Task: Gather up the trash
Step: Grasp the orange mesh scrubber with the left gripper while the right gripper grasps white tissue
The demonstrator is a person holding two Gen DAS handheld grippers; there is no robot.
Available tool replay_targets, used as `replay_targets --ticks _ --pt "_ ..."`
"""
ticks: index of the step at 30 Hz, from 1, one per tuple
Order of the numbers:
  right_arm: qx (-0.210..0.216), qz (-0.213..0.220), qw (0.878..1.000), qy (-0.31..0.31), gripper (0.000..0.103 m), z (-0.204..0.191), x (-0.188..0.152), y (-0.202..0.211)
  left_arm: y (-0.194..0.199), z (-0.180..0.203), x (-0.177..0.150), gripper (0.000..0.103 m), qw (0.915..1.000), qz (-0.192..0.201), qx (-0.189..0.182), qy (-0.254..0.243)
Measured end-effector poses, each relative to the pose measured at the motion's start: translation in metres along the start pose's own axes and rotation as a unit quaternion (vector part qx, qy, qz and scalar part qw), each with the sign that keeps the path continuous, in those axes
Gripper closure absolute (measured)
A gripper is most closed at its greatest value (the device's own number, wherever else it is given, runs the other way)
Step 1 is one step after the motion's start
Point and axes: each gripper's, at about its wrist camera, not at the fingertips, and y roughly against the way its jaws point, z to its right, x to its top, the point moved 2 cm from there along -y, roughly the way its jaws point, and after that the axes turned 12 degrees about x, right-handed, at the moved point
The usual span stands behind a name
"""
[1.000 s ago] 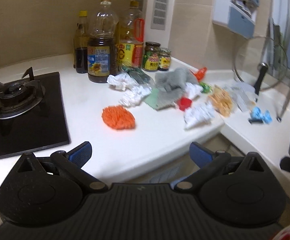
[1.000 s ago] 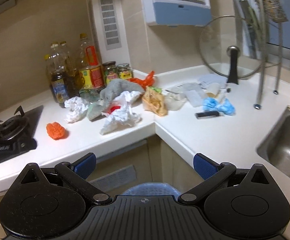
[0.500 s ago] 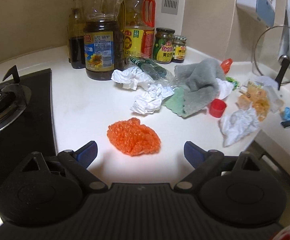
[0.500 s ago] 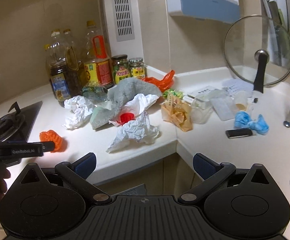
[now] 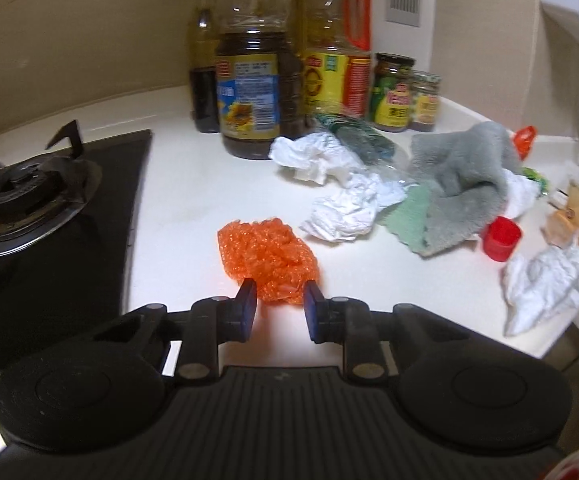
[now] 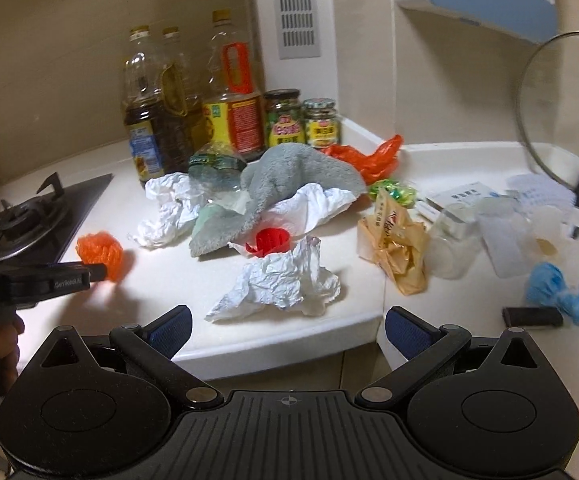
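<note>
Left gripper (image 5: 277, 292): its jaws have just been closing from a wide spread and now stand narrow, pinching the near edge of an orange mesh wad (image 5: 267, 254) between the blue pads.
Change since a second ago: this gripper came in low over the surface (image 5: 185, 200) from farther back; the wad, once small and distant in its view, now sits right at the fingertips.
Orange mesh wad: lying on the white surface, just beside the black gas hob (image 5: 49, 208), apart from the other litter. From the right wrist view it appears at the tip of the left gripper (image 6: 101, 270).
Meaning for the task: the first piece of trash looks caught but not yet lifted; the hold is on the edge only, so it may slip when raised.
Right gripper (image 6: 287, 330): jaws spread wide, holding nothing, hanging off the surface's front edge and facing a crumpled white paper (image 6: 285, 280).
Change for the right gripper: it has drawn nearer to the pile; the paper looks like its likely target.
Nearby trash: a red bottle cap (image 6: 271, 242), a second crumpled white paper (image 5: 349, 208), a tan snack wrapper (image 6: 399, 248), an orange plastic bag (image 6: 373, 156).
Not trash, in my judgement: a grey cloth (image 5: 465, 184), oil bottles (image 5: 255, 76) and jars (image 5: 393, 96) against the wall.
Bin: not visible in either current view.
</note>
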Motion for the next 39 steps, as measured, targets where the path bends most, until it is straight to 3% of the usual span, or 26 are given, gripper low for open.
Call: replay_targets --ticks 11,14,23,26,28,30,34,35,36,39 --pt "0.094 -0.011 0.995 0.041 0.0 0.021 0.006 -0.021 0.036 0.007 -0.002 0.093 0.9986 0.003 0.049 0.021" --pt "0.109 -0.013 0.993 0.05 0.0 0.022 0.008 -0.026 0.048 0.01 -0.004 0.093 0.9987 0.006 0.044 0.025" --pt "0.092 0.004 0.995 0.032 0.001 0.019 0.015 -0.033 0.059 0.021 -0.012 0.093 1.0 0.004 0.002 0.002" --pt "0.093 0.001 0.995 0.028 0.018 0.019 0.018 -0.037 0.059 0.022 -0.01 0.093 1.0 0.003 -0.006 0.003" --pt "0.091 -0.004 0.995 0.028 0.022 0.017 0.018 -0.042 0.059 0.023 -0.01 0.093 1.0 0.004 -0.009 0.001" --pt "0.086 -0.008 0.996 0.029 0.039 0.017 0.018 -0.047 0.059 0.024 -0.009 0.093 0.9999 0.004 -0.011 0.0" --pt "0.073 -0.018 0.997 0.024 0.059 0.02 0.016 -0.057 0.058 0.027 -0.008 0.093 0.9999 0.003 -0.015 -0.003" --pt "0.069 -0.022 0.997 0.023 0.074 0.022 0.015 -0.058 0.059 0.028 -0.008 0.093 0.9999 0.003 -0.016 -0.004" --pt "0.065 -0.026 0.997 0.023 0.081 0.022 0.014 -0.059 0.059 0.029 -0.008 0.093 0.9998 0.004 -0.017 -0.005" --pt "0.064 -0.028 0.997 0.023 0.087 0.026 0.011 -0.057 0.059 0.034 -0.009 0.093 0.9997 0.002 -0.022 -0.007"
